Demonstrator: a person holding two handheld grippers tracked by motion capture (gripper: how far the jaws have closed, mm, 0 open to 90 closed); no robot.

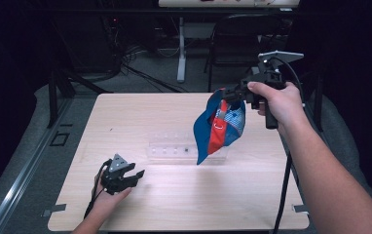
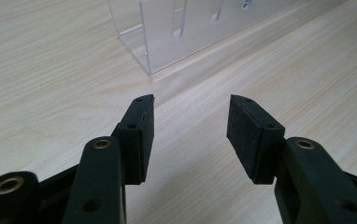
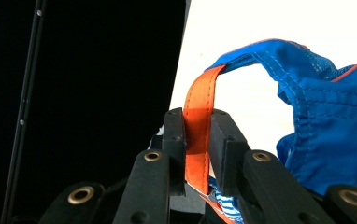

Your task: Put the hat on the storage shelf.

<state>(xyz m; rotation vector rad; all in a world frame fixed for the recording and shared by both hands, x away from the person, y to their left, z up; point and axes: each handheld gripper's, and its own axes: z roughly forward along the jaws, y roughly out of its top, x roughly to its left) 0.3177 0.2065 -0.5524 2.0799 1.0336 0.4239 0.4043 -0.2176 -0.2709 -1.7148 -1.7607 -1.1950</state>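
Observation:
A blue fabric bag (image 1: 219,126) with an orange strap (image 3: 199,135) hangs in the air over the table's right side, above the right end of a clear plastic box (image 1: 174,148). My right gripper (image 1: 232,92) holds it from the right, shut on the orange strap (image 1: 218,134); in the right gripper view the pads of my right gripper (image 3: 197,140) pinch that strap, and the blue fabric (image 3: 326,116) bulges to the right. My left gripper (image 1: 135,174) rests low at the table's front left, open, with nothing between its pads (image 2: 141,135). The clear box (image 2: 167,32) lies ahead of my left gripper (image 2: 190,135).
The light wooden table (image 1: 125,117) has bare surface left of the box and along its front. Beyond the far edge stand a dark chair (image 1: 237,39) and a white table leg (image 1: 181,48), with cables on the floor. A cable trails from the right gripper past the table's right edge.

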